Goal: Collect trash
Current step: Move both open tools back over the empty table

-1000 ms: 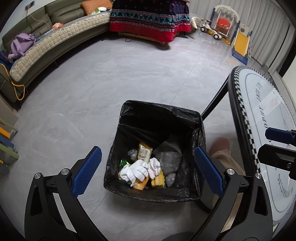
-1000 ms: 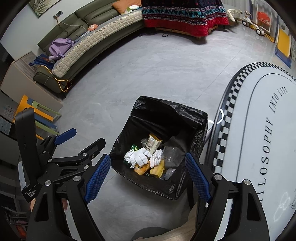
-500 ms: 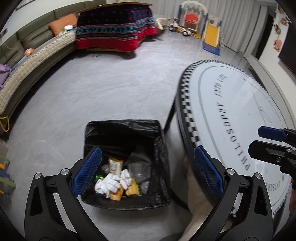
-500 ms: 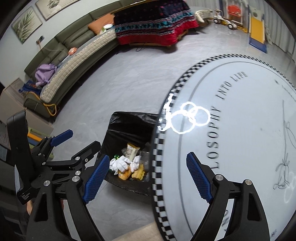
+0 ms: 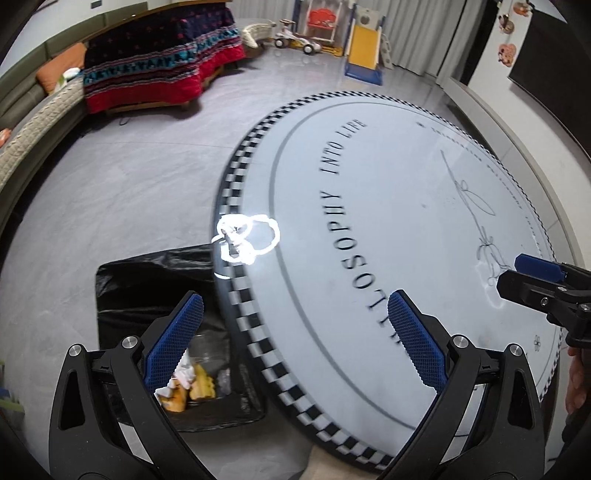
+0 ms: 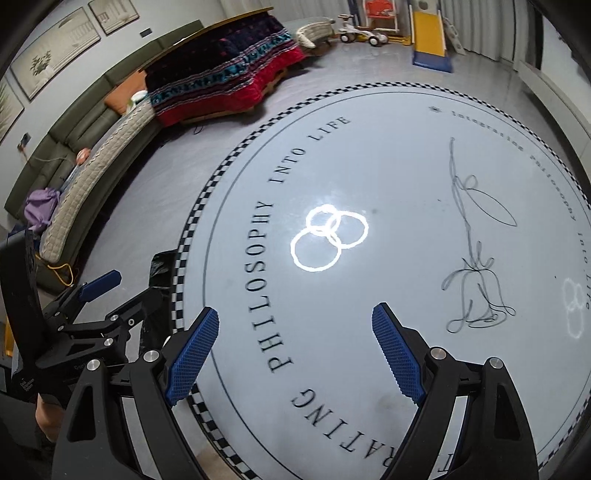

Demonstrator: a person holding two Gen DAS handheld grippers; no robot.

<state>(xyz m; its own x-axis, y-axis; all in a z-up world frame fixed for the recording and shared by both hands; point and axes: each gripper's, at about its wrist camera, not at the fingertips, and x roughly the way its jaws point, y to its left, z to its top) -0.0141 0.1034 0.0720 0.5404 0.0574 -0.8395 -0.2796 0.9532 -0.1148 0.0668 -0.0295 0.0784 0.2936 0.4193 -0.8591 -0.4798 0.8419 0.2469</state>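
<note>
A bin lined with a black bag (image 5: pixel 147 280) stands on the floor beside the round table (image 5: pixel 406 206). It holds trash (image 5: pixel 192 384): yellow wrappers, white crumpled pieces and clear plastic. My left gripper (image 5: pixel 293 332) is open and empty, over the table's edge next to the bin. My right gripper (image 6: pixel 295 347) is open and empty above the tabletop (image 6: pixel 388 177). The right gripper also shows at the right of the left wrist view (image 5: pixel 543 280). The left gripper shows at the left of the right wrist view (image 6: pixel 99 295). Only a corner of the bag (image 6: pixel 162 273) shows there.
The tabletop has a checkered rim (image 6: pixel 181 258), printed lettering and a line drawing. A long sofa (image 6: pixel 92 173) runs along the far left. A low table under a red patterned blanket (image 5: pixel 159 66) and children's toys (image 5: pixel 332 29) stand at the back. Grey floor (image 5: pixel 129 177) lies between.
Both grippers have swung right, from above the bin to over the round table. The bin has slid to the lower left of both views. Both stay open and empty.
</note>
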